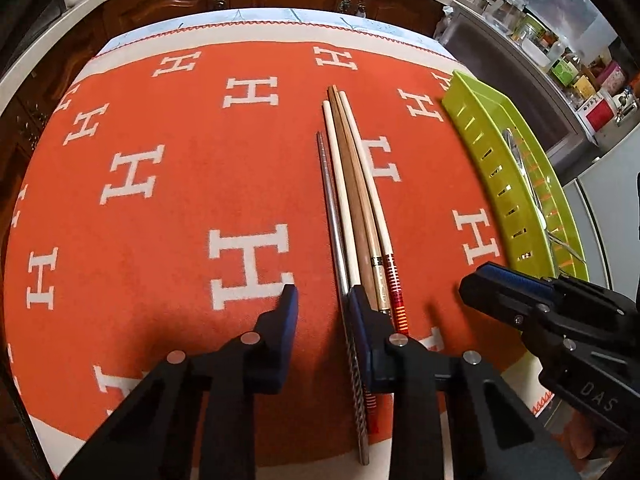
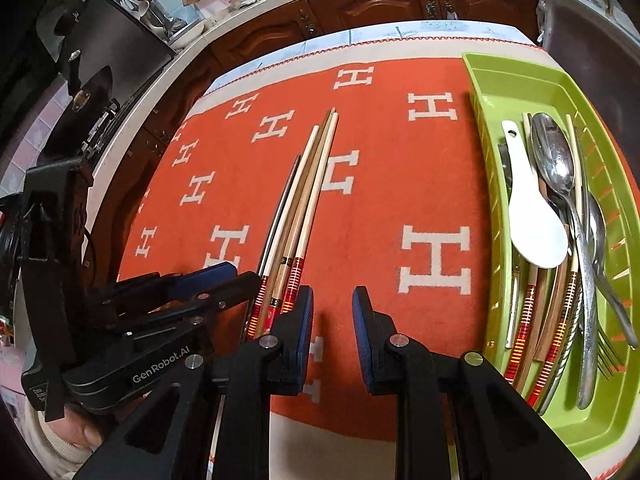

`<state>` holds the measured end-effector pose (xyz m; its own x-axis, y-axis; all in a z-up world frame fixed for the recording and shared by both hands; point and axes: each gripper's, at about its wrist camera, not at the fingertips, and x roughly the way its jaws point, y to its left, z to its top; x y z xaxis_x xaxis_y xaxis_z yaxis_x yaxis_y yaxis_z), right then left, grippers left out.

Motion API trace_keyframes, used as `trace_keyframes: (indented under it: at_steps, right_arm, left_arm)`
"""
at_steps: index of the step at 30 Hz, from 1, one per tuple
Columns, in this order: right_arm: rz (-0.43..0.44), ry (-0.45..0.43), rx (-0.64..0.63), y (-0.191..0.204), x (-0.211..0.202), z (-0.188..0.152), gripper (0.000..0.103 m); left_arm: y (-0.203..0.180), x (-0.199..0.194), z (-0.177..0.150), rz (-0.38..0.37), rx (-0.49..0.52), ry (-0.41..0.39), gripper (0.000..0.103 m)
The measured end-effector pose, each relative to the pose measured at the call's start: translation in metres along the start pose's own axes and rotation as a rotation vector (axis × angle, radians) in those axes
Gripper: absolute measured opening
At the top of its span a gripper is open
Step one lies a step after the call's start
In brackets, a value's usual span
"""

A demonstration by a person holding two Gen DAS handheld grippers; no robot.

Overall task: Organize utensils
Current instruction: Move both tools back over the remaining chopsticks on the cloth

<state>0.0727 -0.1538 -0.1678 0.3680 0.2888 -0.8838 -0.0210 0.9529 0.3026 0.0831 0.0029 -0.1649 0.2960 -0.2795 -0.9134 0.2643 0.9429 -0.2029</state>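
Lining up chopsticks [image 1: 352, 208] mid-cloth on the table [image 1: 140, 160], tray [image 2: 516, 92] along its right edge. Left gripper [image 1: 320, 300] standing narrow, straddling the steel chopstick [image 1: 332, 208], not yet pinching; right gripper [image 2: 332, 304] narrow, empty. Next, probably: closing, lifting.
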Motion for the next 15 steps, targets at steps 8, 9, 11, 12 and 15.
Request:
trace_keyframes:
  at_steps: [8,9,11,12,15]
  right_arm:
    - [-0.014,0.012,-0.01,0.004,0.006,0.0,0.021]
    - [-0.014,0.013,-0.011,0.004,0.007,0.0,0.021]
    - [-0.019,0.017,-0.014,0.005,0.01,0.001,0.021]
    - [-0.021,0.018,-0.015,0.005,0.01,0.002,0.021]
    - [-0.022,0.02,-0.017,0.007,0.012,0.002,0.021]
  left_arm:
    - [-0.007,0.005,0.009,0.068,0.03,-0.014,0.026]
    - [-0.011,0.006,0.01,0.094,0.05,-0.017,0.026]
    - [-0.02,0.009,0.01,0.156,0.104,-0.025,0.026]
    - [-0.023,0.01,0.01,0.174,0.118,-0.03,0.026]
    - [-0.022,0.011,0.013,0.182,0.11,-0.035,0.028]
